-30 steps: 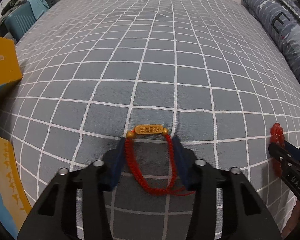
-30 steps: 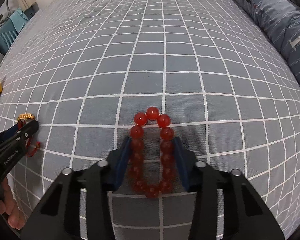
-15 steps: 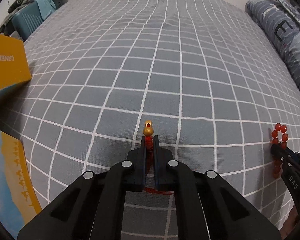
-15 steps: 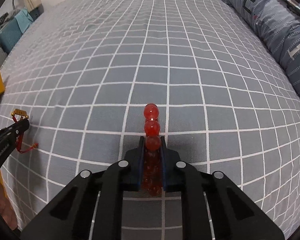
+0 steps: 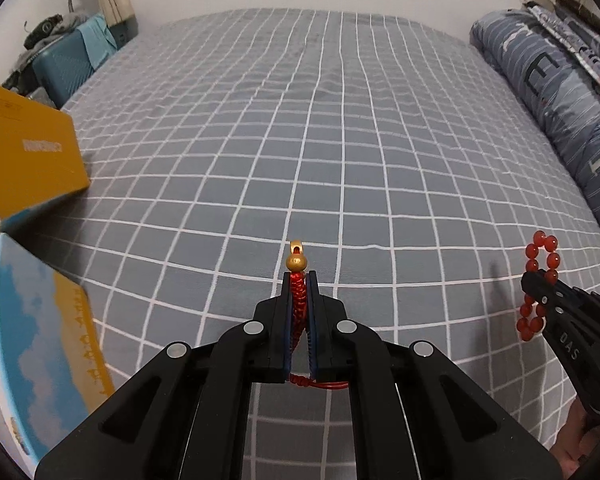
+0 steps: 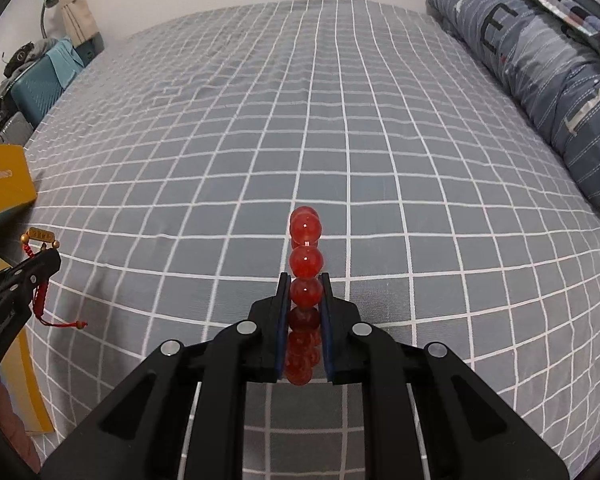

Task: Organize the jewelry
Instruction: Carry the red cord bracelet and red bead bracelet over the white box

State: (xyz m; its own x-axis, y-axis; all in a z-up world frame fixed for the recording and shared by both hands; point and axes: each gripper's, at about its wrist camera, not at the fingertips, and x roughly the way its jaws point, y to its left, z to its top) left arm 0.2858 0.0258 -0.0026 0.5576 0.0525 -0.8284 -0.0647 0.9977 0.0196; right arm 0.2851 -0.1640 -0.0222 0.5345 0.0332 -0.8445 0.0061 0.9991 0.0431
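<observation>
Above the checked bedspread (image 5: 340, 128), both grippers have gone from spread to clamped: the left gripper (image 5: 299, 280) pinches the red cord bracelet (image 5: 298, 304), the right gripper (image 6: 305, 280) the red bead bracelet (image 6: 306, 260) — both apparently lifted clear, ready for the yellow box (image 5: 32, 160).
</observation>
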